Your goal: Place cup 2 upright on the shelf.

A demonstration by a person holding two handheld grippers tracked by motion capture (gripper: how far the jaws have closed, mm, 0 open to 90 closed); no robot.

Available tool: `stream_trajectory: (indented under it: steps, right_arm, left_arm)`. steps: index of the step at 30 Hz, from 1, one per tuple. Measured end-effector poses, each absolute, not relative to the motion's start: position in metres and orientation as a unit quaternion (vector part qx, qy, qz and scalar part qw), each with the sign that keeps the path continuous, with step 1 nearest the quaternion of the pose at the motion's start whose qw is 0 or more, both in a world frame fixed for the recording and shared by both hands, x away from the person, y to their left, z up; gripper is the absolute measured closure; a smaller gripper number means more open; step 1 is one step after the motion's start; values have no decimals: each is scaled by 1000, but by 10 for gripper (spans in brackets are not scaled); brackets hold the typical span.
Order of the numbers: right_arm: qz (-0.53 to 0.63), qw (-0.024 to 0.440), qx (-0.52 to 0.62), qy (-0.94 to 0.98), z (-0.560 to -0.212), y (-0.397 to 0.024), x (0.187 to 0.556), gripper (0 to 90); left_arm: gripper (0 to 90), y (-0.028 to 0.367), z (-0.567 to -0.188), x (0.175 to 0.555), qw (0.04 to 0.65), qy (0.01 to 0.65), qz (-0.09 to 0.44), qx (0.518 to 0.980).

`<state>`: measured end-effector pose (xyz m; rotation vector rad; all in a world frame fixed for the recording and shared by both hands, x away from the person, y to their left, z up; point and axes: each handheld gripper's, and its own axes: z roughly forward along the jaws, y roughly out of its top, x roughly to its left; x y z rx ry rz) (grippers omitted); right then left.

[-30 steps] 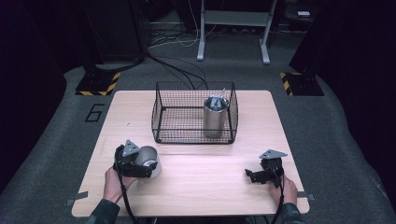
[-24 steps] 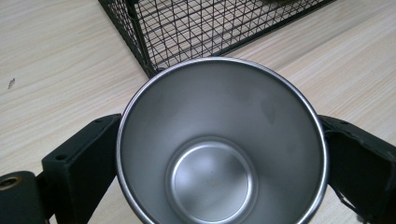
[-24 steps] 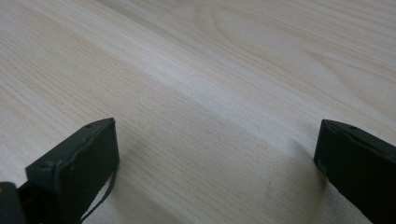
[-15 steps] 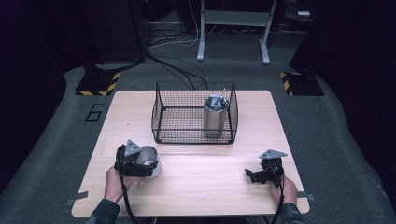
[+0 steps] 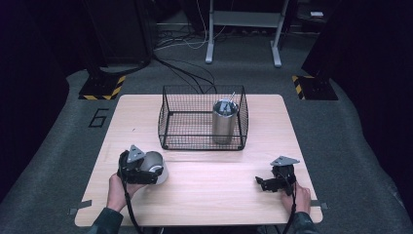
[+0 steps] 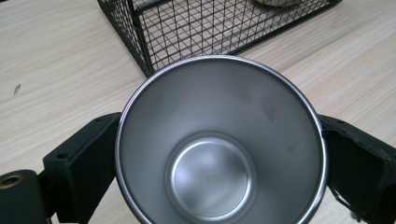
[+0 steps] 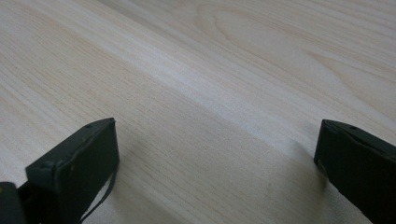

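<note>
Two steel cups are counted: one cup (image 6: 219, 140) is clamped between the left gripper (image 5: 139, 168) jaws near the worktop's (image 5: 219, 195) front left corner; a taller cup (image 5: 224, 122) stands in the wire basket (image 5: 170, 122). The right gripper (image 5: 272, 183) is spread wide, holding nothing.

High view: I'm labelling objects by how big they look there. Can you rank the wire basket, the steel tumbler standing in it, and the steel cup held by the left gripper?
1. Wire basket, clearly largest.
2. Steel tumbler.
3. Steel cup, though the left gripper hides part of it, so the gap to the tumbler is unsure.
</note>
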<state>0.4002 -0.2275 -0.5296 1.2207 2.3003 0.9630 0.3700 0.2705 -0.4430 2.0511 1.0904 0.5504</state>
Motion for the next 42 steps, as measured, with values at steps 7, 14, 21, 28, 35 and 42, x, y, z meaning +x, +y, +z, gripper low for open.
stream_trajectory:
  steps: [7, 14, 21, 28, 35, 42]
  right_arm:
    - [341, 181, 434, 814, -530, -227, 400, 0]
    - [341, 181, 433, 814, -530, -227, 400, 0]
    - [341, 181, 435, 814, -530, -227, 400, 0]
    - [343, 183, 429, 815, -530, -228, 401, 0]
    - [344, 181, 430, 815, -530, -228, 401, 0]
    - [344, 181, 430, 815, -530, -228, 401, 0]
  left_arm:
    - [60, 268, -430, 368, 377, 415, 215, 800]
    - [60, 264, -416, 367, 384, 406, 215, 801]
    - [60, 258, -407, 370, 383, 396, 212, 808]
    - [59, 249, -399, 374, 384, 383, 211, 813]
    - [59, 239, -392, 381, 388, 375, 211, 815]
    - [60, 230, -385, 386, 395, 372, 212, 813]
